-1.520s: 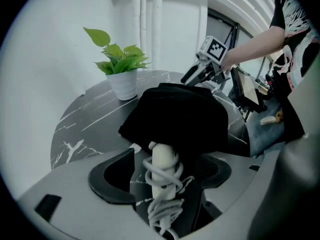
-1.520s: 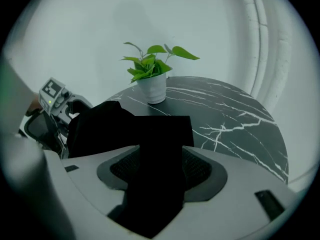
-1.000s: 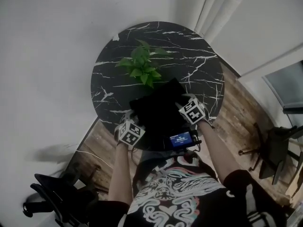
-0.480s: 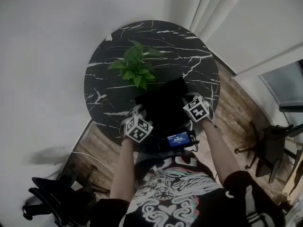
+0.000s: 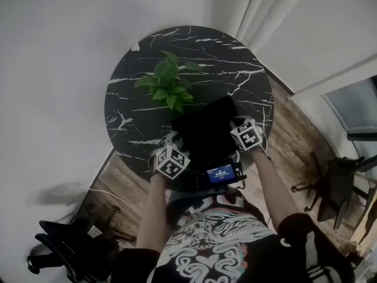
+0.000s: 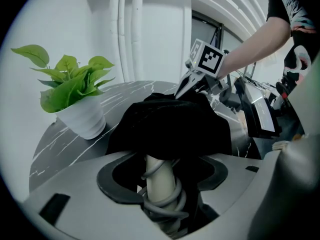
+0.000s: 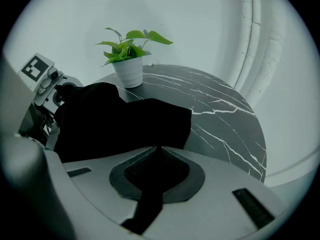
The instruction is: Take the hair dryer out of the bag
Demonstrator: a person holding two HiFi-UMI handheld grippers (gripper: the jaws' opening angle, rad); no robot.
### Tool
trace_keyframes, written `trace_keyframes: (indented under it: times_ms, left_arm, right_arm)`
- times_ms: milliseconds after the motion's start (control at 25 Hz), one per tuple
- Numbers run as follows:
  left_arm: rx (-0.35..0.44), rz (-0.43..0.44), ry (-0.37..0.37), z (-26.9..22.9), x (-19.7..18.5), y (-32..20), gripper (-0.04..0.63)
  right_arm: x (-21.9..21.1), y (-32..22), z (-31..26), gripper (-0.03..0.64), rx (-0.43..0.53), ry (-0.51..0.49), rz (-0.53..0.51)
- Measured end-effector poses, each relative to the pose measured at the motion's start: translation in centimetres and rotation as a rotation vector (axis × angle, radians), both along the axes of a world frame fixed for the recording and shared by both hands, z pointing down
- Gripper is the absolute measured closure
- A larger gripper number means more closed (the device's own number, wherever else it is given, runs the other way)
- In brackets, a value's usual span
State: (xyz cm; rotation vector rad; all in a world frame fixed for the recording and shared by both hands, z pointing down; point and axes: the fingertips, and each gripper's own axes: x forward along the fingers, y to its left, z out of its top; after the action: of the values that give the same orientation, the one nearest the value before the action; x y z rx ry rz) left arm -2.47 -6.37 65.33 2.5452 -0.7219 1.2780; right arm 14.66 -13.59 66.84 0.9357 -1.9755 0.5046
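A round black marble table (image 5: 235, 63) is seen from above, and a black bag (image 5: 206, 131) is laid on it toward the 6 o'clock edge, nearest the person. A green potted plant (image 5: 166, 87) in a white pot is set at about 11 o'clock from the bag, close beside it.

The left gripper (image 6: 162, 170) is held at the bag's 7 o'clock side. In the left gripper view its jaws are clenched on the cream handle of the hair dryer (image 6: 160, 186), around which a grey cord (image 6: 167, 204) is wound. Only the handle is exposed; the upper part of the hair dryer is covered by the black fabric, so the hair dryer is largely inside the bag.

The right gripper (image 7: 159, 151) is placed at the bag's 3 o'clock side. In the right gripper view its jaws are closed together on a fold of the bag's black fabric, and a dark strip of that fabric is seen hanging down from between them.

A small device with a lit blue screen (image 5: 222, 173) is visible at 6 o'clock from the bag, at the table edge.
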Motion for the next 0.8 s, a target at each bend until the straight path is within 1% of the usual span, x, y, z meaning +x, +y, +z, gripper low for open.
trace_keyframes:
  times_ms: [120,240,400,640,800]
  left_arm:
    - [-0.001,-0.015,0.008,0.1,-0.6,0.2,0.322]
    - [-0.009,-0.016,0.008,0.1,-1.1,0.5,0.324]
    - [-0.013,-0.01,-0.005,0.1,-1.7,1.0,0.324]
    - [-0.016,-0.002,-0.032,0.1,-2.3,1.5,0.324]
    - [-0.021,-0.015,-0.034,0.0,-3.0,1.9,0.325]
  right_arm:
    - [-0.1,0.1,0.1,0.584,-0.013,0.022,-0.002]
    - [-0.2,0.2,0.1,0.584,0.005,0.07,-0.004]
    - [-0.3,0.0,0.0,0.586,0.03,0.14,-0.037]
    - [-0.5,0.0,0.0,0.586,0.03,0.156,-0.029]
    - [-0.3,0.0,0.1,0.586,0.034,0.167,-0.024]
